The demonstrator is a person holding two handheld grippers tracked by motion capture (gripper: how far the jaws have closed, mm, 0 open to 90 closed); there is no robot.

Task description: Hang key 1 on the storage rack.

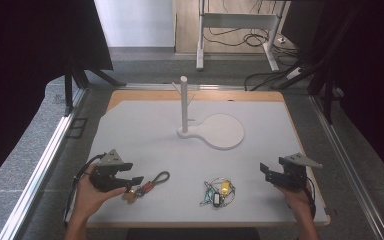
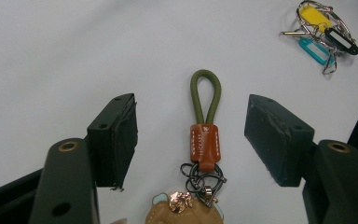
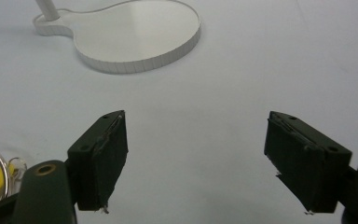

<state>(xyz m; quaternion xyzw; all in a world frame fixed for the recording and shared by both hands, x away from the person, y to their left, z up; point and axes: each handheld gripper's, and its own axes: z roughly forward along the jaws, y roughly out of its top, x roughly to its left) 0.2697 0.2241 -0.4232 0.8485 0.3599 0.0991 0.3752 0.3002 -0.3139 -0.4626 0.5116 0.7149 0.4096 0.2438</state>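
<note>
**Nearest the person**
- Left gripper (image 1: 136,180): low over the near-left part of the white mat (image 1: 145,125), jaws spread wide, nothing pinched. In the left gripper view the keychain (image 2: 205,140) lies between the two jaws, apart from both pads.
- Keychain: flat on the mat just ahead of the left gripper. Olive cord loop pointing away, brown leather tab in the middle, dark wire rings and a tan charm (image 2: 184,211) at the near end.
- Right gripper (image 1: 263,171): held over the near-right part of the mat, jaws wide apart, bare mat between them.

**Middle ground**
- Bunch of keys (image 1: 218,191): on the mat between the two grippers, well apart from each. Metal rings with yellow, teal and black tags. Untouched by either gripper.

**Far**
- Stand (image 1: 184,106): white upright post with thin side pegs, rising from a round flat base (image 1: 224,131) near the centre of the mat. Nothing hangs on the pegs; nothing lies on the base.

**Progress, as judged**
- Work looks to be at its start: hanging or placing the key items on the stand.
- Done: left gripper lined up on the keychain.
- Left: close on the keychain, lift, carry to the stand; the bunch of keys likewise.
</note>
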